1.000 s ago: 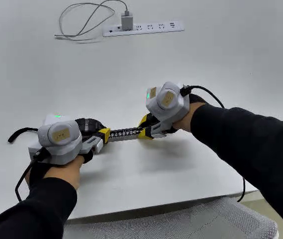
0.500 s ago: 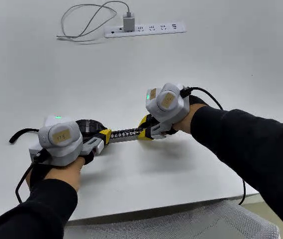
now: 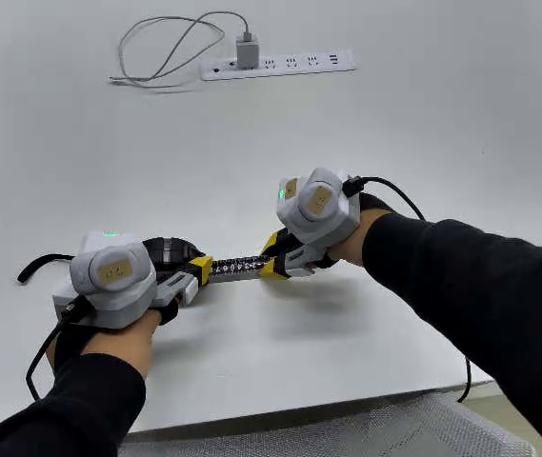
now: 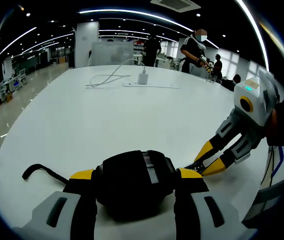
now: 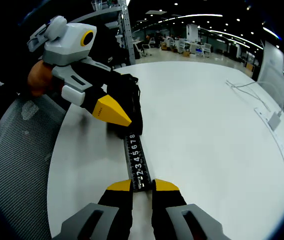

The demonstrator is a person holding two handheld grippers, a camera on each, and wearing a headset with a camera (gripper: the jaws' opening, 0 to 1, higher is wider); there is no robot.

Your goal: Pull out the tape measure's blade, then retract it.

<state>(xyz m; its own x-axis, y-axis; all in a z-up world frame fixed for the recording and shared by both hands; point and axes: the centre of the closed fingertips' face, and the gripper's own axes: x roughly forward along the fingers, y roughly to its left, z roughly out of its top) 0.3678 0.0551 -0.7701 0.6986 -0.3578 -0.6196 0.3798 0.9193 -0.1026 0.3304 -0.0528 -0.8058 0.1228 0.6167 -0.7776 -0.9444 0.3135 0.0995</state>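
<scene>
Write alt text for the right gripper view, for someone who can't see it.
The right tool has its yellow-tipped jaws pinched on the end of a black, white-numbered blade lying extended across a white table. The blade runs back to its black case, which the left tool grips at upper left.

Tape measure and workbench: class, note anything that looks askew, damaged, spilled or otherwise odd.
Nothing stands out. The left hand-held gripper clamps the black tape measure, the right hand-held gripper pinches the blade at its tip, and the blade runs straight and unkinked between them. The power strip and cable lie tidily beyond.
</scene>
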